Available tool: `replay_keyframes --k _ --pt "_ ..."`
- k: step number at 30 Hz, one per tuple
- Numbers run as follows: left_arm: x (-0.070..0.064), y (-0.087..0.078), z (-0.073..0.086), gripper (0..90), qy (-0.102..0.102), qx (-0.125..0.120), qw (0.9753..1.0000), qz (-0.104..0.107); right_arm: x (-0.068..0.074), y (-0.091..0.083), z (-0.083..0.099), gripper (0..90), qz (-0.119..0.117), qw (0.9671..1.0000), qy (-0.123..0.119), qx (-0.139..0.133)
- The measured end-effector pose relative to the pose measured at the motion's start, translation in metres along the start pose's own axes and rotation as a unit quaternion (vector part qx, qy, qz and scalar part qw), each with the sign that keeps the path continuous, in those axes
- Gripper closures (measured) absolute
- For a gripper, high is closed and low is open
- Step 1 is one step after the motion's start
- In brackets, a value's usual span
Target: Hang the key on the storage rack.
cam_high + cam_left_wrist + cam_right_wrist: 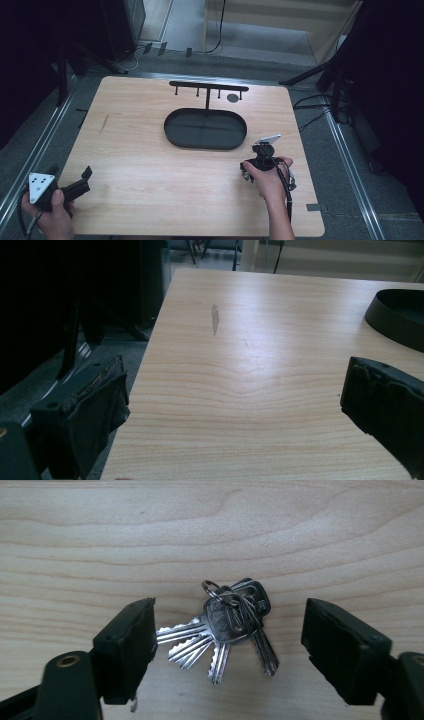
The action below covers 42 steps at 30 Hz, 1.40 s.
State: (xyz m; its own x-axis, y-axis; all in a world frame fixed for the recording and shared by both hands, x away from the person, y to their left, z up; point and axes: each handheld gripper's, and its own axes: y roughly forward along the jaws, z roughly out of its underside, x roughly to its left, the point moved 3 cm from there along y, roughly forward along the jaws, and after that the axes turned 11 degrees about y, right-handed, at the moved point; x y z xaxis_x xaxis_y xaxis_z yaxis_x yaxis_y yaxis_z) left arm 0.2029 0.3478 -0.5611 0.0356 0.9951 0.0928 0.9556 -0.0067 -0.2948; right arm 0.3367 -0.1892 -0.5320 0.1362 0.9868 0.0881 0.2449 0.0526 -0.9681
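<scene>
Several keys (227, 630) lie between right gripper's (227, 650) spread fingers (125, 645).

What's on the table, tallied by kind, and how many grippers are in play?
Key bunch: 1
Black oval tray: 1
Black hook rack: 1
Grippers: 2, left gripper and right gripper, both open
Total: 5

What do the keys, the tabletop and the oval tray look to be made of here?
Keys: bare silvery metal, going by the bright glints on the cut blades and ring. Tabletop: pale wood or a wood-look laminate, smooth, with visible grain lines; which of the two cannot be told. Oval tray: matte black, thin-walled, probably painted metal, though plastic is possible.
</scene>
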Motion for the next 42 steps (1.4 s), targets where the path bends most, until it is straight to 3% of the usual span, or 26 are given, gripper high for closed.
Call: replay_keyframes --k 5,8,13,15,19,21,23,25,30,32,33,35,39,42 --pt "0.0 0.0 0.0 0.0 -0.001 -0.001 1.0 0.001 -0.002 0.004 -0.001 24.9 -0.001 0.9994 0.024 -0.024" --pt "0.0 0.0 0.0 0.0 -0.001 0.0 1.0 0.001 -0.003 0.008 0.002 27.6 0.002 0.9994 0.022 -0.027" --pt "0.0 0.0 0.0 0.0 0.0 0.0 1.0 0.001 -0.011 0.007 0.009 32.8 0.012 0.9996 -0.002 -0.026" --pt "0.0 0.0 0.0 0.0 0.0 0.0 1.0 0.001 -0.016 0.005 0.012 38.7 0.018 0.9993 -0.019 -0.026" --pt "0.0 0.0 0.0 0.0 0.002 0.001 1.0 0.001 -0.031 -0.001 0.018 62.8 0.005 0.9984 -0.048 -0.03" --pt "0.0 0.0 0.0 0.0 0.002 0.001 1.0 0.0 -0.033 -0.001 0.019 65.8 0.002 0.9979 -0.055 -0.032" --pt "0.0 0.0 0.0 0.0 0.002 0.001 1.0 0.0 -0.036 -0.002 0.021 76.5 0.0 0.9976 -0.061 -0.032" --pt "0.0 0.0 0.0 0.0 0.002 0.001 1.0 0.0 -0.04 -0.003 0.022 81.5 -0.012 0.9965 -0.078 -0.028" --pt "0.0 0.0 0.0 0.0 0.002 0.001 1.0 0.001 -0.039 -0.007 0.023 81.7 -0.03 0.9951 -0.092 -0.02" --pt "0.0 0.0 0.0 0.0 0.002 0.001 1.0 0.001 -0.038 -0.013 0.021 81.9 -0.037 0.9943 -0.097 -0.027" --pt "0.0 0.0 0.0 0.0 0.003 0.001 1.0 0.001 -0.036 -0.016 0.019 87.3 -0.037 0.9938 -0.1 -0.03" --pt "0.0 0.0 0.0 0.0 0.002 0.001 1.0 0.001 -0.032 -0.027 0.015 89.7 -0.044 0.9917 -0.111 -0.047" --pt "0.0 0.0 0.0 0.0 -0.001 0.0 1.0 0.002 -0.02 -0.043 0.005 89.9 -0.03 0.9879 -0.14 -0.059" --pt "0.0 0.0 0.0 0.0 -0.002 0.0 1.0 0.003 -0.012 -0.052 -0.001 89.9 -0.032 0.9865 -0.146 -0.068"
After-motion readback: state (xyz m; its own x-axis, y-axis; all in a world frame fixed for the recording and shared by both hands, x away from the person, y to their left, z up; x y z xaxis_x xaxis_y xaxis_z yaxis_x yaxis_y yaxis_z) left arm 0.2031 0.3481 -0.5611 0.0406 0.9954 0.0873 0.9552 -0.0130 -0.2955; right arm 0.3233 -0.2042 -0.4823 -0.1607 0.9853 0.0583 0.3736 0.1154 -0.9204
